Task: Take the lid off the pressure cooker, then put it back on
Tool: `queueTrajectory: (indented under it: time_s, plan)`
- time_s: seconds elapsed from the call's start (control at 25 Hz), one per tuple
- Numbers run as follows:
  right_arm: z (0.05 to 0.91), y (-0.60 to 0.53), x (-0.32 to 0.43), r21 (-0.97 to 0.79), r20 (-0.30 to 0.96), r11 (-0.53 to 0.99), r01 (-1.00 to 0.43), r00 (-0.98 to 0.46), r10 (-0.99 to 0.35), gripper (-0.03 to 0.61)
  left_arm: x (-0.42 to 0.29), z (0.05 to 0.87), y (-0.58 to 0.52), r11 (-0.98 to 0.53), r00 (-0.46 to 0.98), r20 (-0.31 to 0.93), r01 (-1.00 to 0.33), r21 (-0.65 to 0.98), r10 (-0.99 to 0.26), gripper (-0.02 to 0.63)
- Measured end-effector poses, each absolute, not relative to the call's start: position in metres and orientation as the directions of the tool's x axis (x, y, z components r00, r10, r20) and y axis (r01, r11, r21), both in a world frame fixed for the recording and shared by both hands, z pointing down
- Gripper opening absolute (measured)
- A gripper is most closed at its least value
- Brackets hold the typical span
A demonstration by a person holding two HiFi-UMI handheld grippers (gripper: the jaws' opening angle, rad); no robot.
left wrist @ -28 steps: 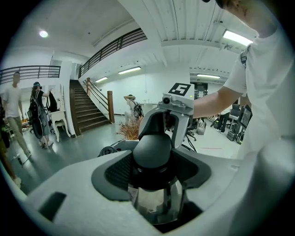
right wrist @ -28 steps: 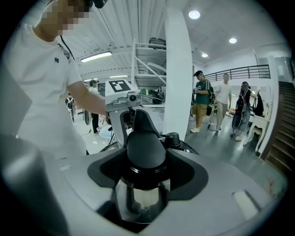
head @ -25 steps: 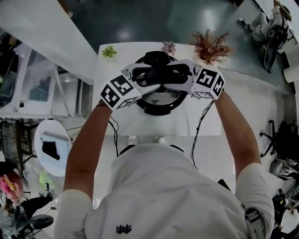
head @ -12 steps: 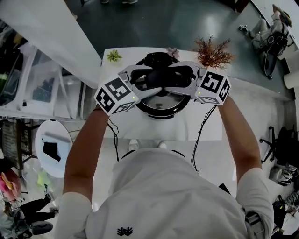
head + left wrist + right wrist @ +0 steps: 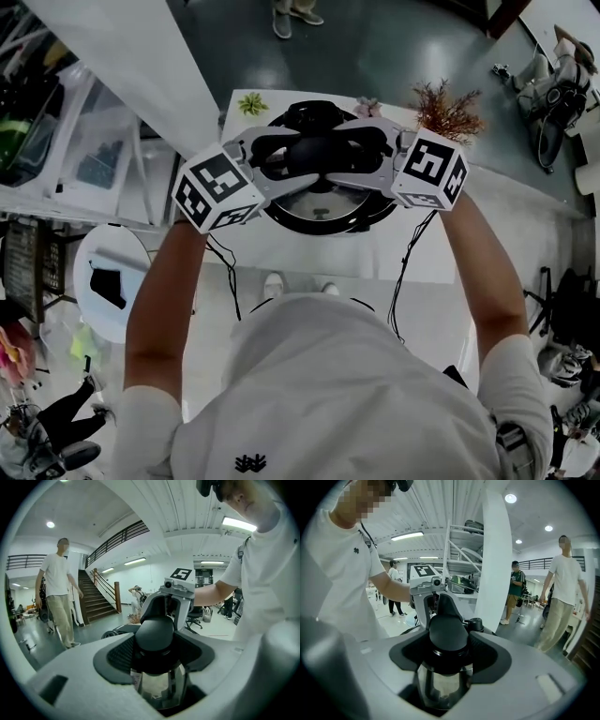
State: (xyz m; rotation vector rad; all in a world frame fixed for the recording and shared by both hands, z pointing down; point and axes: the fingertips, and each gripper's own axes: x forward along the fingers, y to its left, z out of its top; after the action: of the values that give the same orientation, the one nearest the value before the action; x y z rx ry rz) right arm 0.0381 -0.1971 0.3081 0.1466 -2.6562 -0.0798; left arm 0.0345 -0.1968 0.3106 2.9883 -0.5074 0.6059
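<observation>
Left gripper (image 5: 157,660): jaws wide, pads clamped on the black lid knob (image 5: 154,631) from the left.
Right gripper (image 5: 447,660): clamped on the same knob from the right.
Lid (image 5: 323,202): steel, under the knob, above the white table's (image 5: 281,251) far middle.
Room: bare tabletop on the near side; dried plant (image 5: 448,111) at the far right edge.

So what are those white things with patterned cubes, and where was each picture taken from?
No robot here: a person holds a two-jaw clamp, cube included, in each hand. One picture comes from a camera on the person's head, looking down; the other two from cameras riding on the clamps. The left gripper and right gripper both pinch the black handle of the shiny lid from opposite ends. The pressure cooker stands on a white table, with a small green plant and a reddish dried sprig at its far edge.
</observation>
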Motion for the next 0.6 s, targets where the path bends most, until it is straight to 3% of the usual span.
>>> queueTrajectory:
  time_s: [0.6]
  plan:
    - [0.306,-0.165,-0.092,0.065,0.443,0.998,-0.016,-0.896,-0.044,0.284,-0.094,0.308,-0.164,-0.923,0.843,0.401,-0.386,-0.014,-0.359,0.268]
